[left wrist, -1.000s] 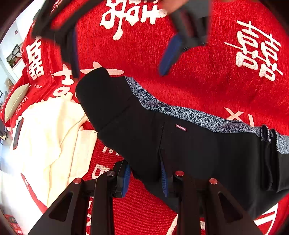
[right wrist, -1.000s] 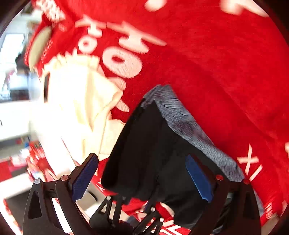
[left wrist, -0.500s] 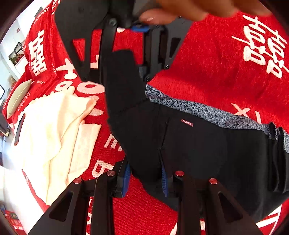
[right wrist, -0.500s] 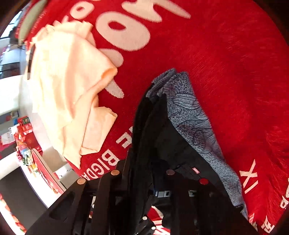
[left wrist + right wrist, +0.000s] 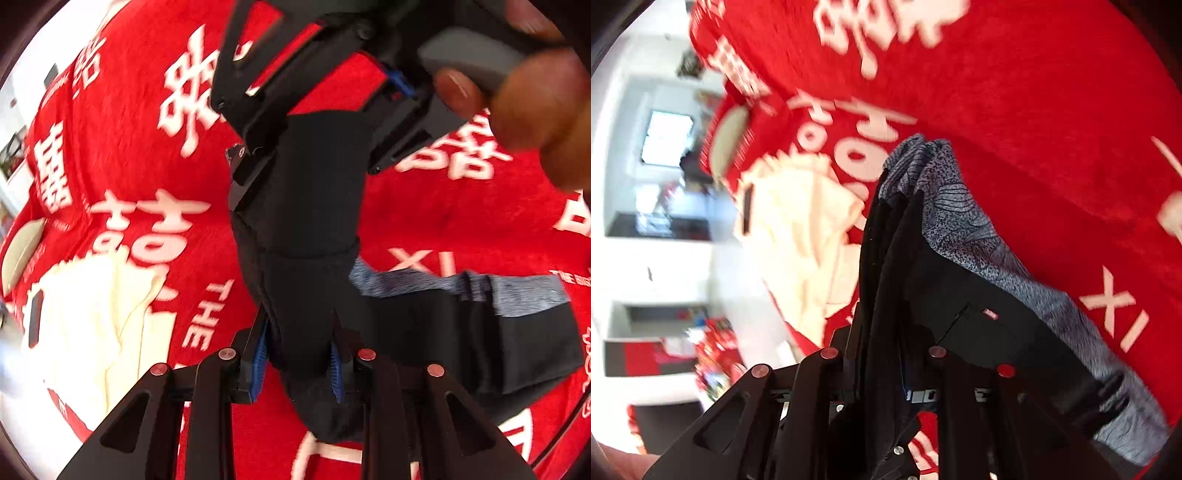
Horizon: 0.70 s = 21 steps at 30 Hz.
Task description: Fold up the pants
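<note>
The black pants [image 5: 314,280] with a grey patterned side stripe [image 5: 517,291] hang lifted above the red blanket [image 5: 122,155]. My left gripper [image 5: 299,363] is shut on the near edge of the pants. My right gripper [image 5: 882,354] is shut on the other end of the same edge; it shows at the top of the left wrist view [image 5: 317,122], with the cloth stretched between the two. In the right wrist view the pants [image 5: 979,280] drape to the right, with the grey stripe [image 5: 960,218] on top and a small red label [image 5: 990,314].
A cream garment [image 5: 96,314] lies on the blanket at the left, also in the right wrist view [image 5: 801,229]. A dark phone-like object [image 5: 35,317] lies on it. A beige pillow [image 5: 22,247] sits at the far left. The room lies beyond the bed edge [image 5: 665,221].
My right gripper came down open onto the pants' end, shut on it, and both grippers have lifted the pants off the blanket. The left stayed shut throughout.
</note>
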Each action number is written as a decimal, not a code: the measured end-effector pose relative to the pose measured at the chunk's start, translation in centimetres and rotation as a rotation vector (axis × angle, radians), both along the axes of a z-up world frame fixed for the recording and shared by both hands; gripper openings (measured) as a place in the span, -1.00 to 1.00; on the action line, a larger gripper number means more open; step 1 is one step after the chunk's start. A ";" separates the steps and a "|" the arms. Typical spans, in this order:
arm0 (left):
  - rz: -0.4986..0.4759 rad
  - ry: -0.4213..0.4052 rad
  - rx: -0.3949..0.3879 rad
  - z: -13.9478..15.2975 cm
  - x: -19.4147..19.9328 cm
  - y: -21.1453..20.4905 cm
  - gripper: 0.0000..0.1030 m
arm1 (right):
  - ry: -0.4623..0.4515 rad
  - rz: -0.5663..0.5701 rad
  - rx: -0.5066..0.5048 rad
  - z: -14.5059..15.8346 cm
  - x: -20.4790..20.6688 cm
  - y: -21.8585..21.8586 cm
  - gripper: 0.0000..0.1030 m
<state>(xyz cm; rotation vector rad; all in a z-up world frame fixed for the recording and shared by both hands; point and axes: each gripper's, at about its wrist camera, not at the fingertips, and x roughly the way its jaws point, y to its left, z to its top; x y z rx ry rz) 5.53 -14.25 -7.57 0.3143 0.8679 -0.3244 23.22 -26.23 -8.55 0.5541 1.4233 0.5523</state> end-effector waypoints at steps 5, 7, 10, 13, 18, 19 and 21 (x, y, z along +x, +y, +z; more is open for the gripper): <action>-0.113 -0.047 0.015 2.3 -2.8 -3.9 -0.43 | -0.074 -0.127 0.108 2.2 -4.5 -6.5 -0.67; -0.163 -0.060 0.020 3.1 -4.3 -5.7 -0.43 | -0.099 -0.174 0.145 3.1 -6.5 -9.4 -0.67; -0.247 -0.070 0.026 4.3 -6.7 -8.8 -0.43 | -0.138 -0.252 0.204 3.9 -10.2 -13.4 -0.66; -0.325 -0.060 0.028 4.5 -9.0 -11.8 -0.43 | -0.155 -0.339 0.255 3.6 -14.0 -16.9 -0.66; -0.465 -0.036 0.062 3.0 -13.5 -17.0 -0.43 | -0.140 -0.493 0.296 1.4 -21.0 -23.3 -0.66; -0.486 -0.030 0.069 2.6 -14.2 -17.9 -0.43 | -0.131 -0.527 0.306 0.6 -22.4 -24.5 -0.66; -0.533 -0.012 0.087 1.6 -15.9 -19.9 -0.43 | -0.120 -0.575 0.312 -0.6 -24.6 -26.5 -0.67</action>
